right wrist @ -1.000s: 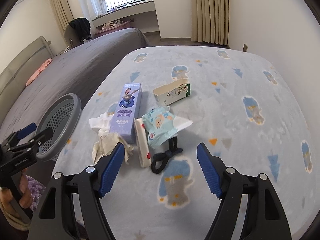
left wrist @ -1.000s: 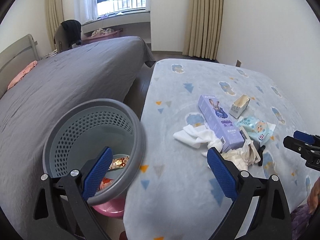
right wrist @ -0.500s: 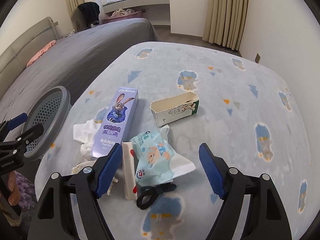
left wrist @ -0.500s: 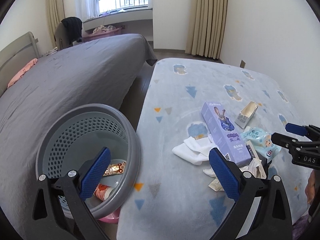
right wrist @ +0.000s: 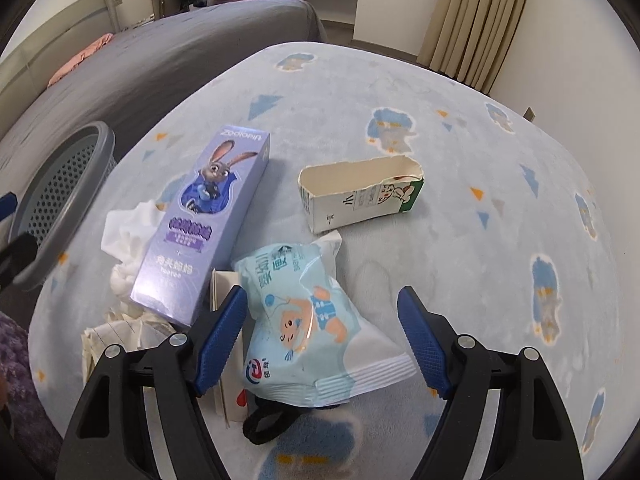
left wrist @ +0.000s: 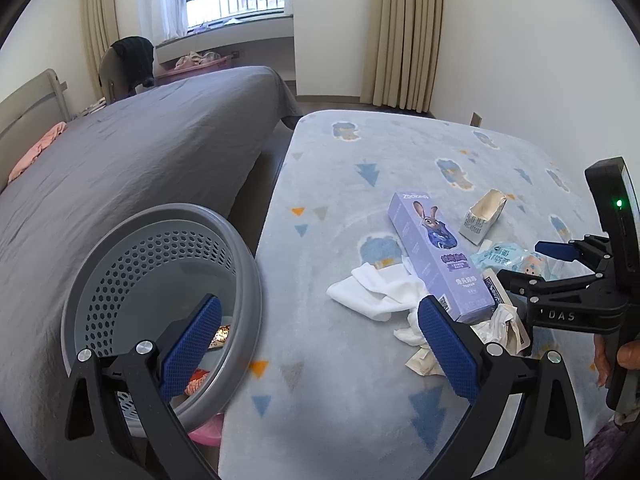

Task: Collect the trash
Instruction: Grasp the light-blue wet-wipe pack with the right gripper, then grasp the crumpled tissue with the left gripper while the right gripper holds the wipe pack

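Observation:
Trash lies on the light blue patterned bed [right wrist: 460, 240]: a purple rabbit box [right wrist: 204, 232], a torn milk carton [right wrist: 360, 194], a light blue wet-wipe pack [right wrist: 308, 328], white tissues [right wrist: 124, 240], crumpled paper [right wrist: 116, 332] and a black hair tie [right wrist: 268, 424]. My right gripper [right wrist: 322, 344] is open, its fingers either side of the wipe pack and just above it. My left gripper [left wrist: 320, 352] is open and empty, above the bed edge beside the grey perforated basket [left wrist: 160, 288]. The rabbit box [left wrist: 440, 256] and the right gripper [left wrist: 560, 264] also show in the left wrist view.
A grey-covered bed [left wrist: 132, 168] stands to the left across a narrow floor gap. The basket holds some wrappers [left wrist: 220, 336]. A pink tub [left wrist: 206, 432] sits under the basket. A wall and curtains [left wrist: 404, 32] stand behind.
My right gripper has moved forward and down over the wipe pack, which now sits between its open fingers. My left gripper has drawn back slightly from the basket.

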`<action>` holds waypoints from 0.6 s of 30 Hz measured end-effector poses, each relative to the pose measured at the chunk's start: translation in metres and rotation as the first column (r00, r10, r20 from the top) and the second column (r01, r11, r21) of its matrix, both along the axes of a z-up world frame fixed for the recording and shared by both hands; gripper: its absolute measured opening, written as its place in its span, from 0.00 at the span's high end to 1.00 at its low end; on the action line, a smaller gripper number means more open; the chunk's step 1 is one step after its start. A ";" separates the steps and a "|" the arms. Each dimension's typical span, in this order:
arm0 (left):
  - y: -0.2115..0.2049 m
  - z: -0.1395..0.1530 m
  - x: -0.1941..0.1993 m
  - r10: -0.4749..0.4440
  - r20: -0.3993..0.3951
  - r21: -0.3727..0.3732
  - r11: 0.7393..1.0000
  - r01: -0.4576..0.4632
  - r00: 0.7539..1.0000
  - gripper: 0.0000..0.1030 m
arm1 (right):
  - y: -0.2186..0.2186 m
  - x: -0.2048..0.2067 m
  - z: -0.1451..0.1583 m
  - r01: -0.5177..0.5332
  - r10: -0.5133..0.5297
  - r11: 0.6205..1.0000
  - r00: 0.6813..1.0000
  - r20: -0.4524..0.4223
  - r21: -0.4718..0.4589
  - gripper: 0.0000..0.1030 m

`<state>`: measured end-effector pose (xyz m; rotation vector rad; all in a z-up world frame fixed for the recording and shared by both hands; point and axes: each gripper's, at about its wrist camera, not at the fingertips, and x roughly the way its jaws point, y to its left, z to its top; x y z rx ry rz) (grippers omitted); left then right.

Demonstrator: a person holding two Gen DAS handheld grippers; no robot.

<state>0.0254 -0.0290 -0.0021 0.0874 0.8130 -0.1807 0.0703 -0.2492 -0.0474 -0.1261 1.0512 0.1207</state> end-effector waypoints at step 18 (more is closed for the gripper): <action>-0.004 -0.009 -0.011 -0.020 -0.006 0.016 1.000 0.020 1.000 0.06 | -0.013 -0.038 0.021 0.072 -0.080 0.991 0.995 0.064 0.116 0.68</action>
